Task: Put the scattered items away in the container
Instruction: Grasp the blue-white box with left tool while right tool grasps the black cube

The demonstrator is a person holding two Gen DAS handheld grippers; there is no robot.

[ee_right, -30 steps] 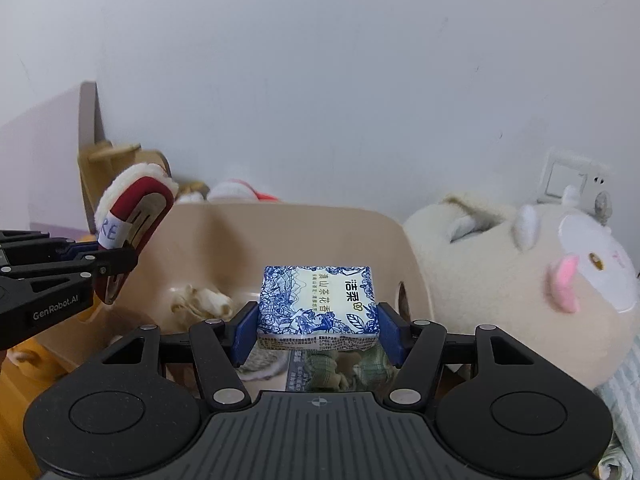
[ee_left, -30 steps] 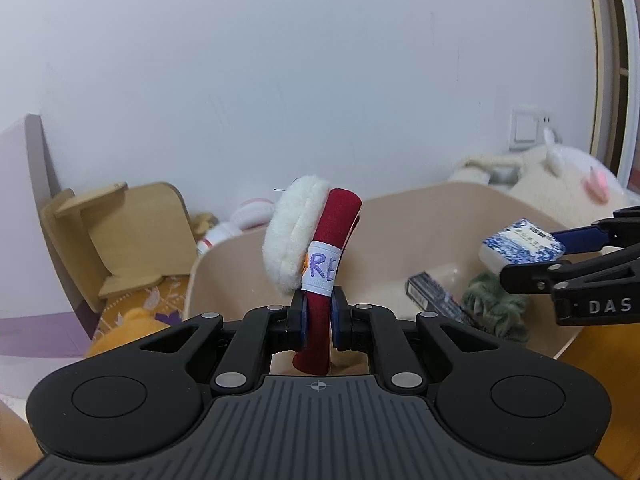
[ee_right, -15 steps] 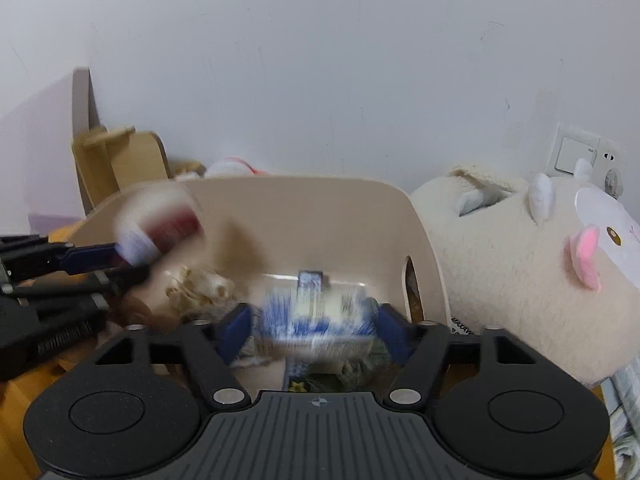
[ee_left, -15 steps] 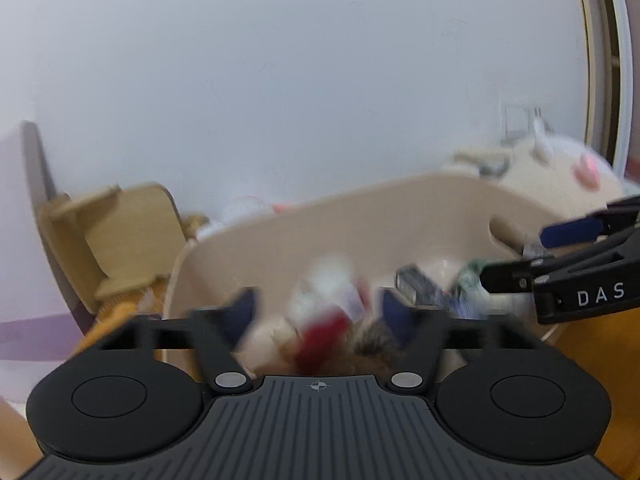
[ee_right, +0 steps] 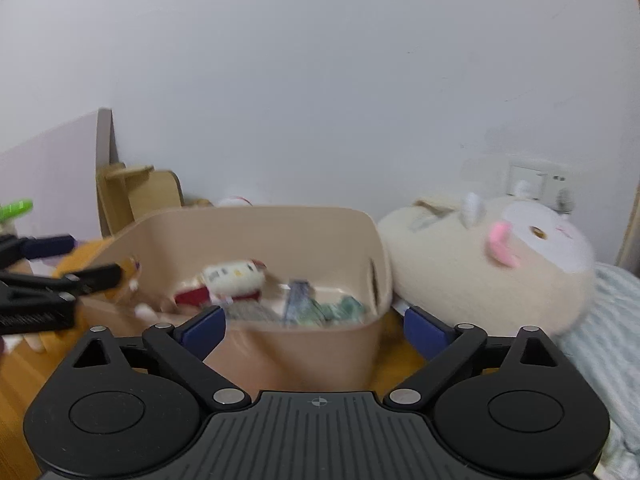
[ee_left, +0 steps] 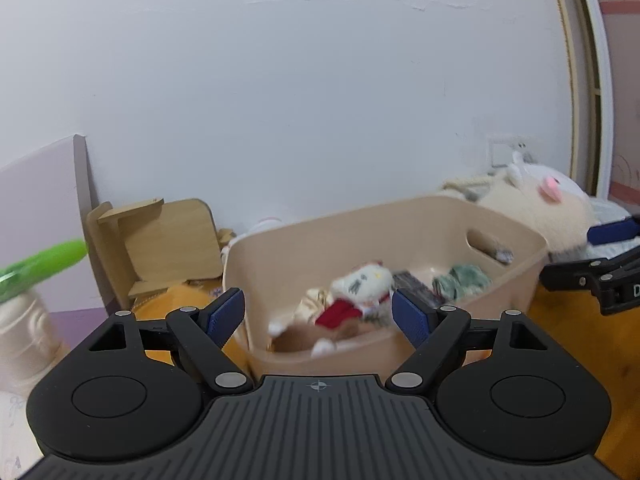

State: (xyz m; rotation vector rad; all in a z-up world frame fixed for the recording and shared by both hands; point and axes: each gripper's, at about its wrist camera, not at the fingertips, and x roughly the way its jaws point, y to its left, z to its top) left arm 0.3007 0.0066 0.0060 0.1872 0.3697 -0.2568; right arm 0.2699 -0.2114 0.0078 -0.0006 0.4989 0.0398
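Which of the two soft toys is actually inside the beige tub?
The small white plush in red lies inside the tub. The big cream plush with the pink ear sits outside, against the tub's right side.

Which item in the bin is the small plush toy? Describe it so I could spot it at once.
Start at the beige bin standing beside the big cream plush animal. Inside, toward the bin's left half, lies the small plush toy, on top of the other clutter. It alone is white and fuzzy with a red part; the neighbours to its right are dark or greenish.
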